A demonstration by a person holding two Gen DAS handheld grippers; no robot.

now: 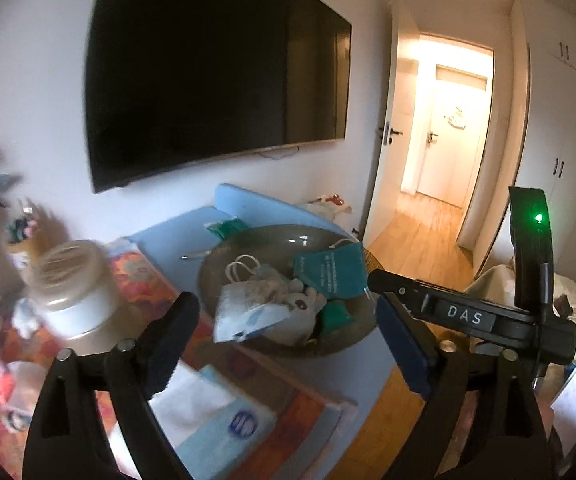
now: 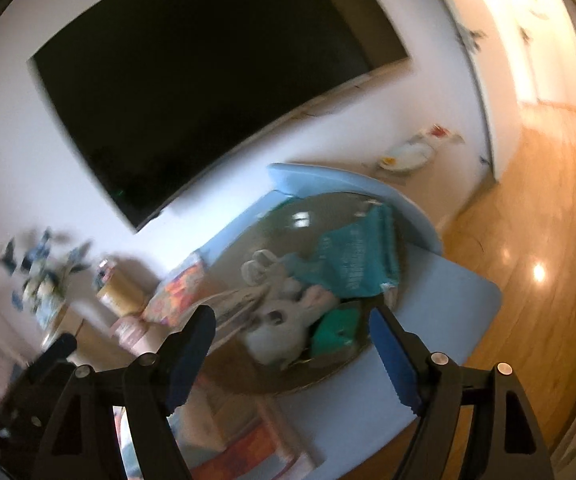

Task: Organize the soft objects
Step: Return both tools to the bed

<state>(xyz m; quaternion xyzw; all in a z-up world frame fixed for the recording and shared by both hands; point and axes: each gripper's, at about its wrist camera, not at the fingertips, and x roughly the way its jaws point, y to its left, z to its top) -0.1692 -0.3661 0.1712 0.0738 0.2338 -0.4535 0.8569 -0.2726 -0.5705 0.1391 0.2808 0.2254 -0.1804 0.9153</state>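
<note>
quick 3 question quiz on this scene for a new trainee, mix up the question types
1. True or false: the left gripper is shut on the white pouch.
2. What holds the teal packet? A) jar B) bowl C) floor
3. Fill in: the soft toy lies in the ____.

Key: 1 false, both the left gripper and the right gripper are open and empty; 2 B; 3 bowl.

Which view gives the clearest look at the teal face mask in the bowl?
The left wrist view: the teal face mask is sharp there, with its white print and ear loop visible, leaning on the bowl rim. The right wrist view shows the mask motion-blurred, its print unreadable.
</note>
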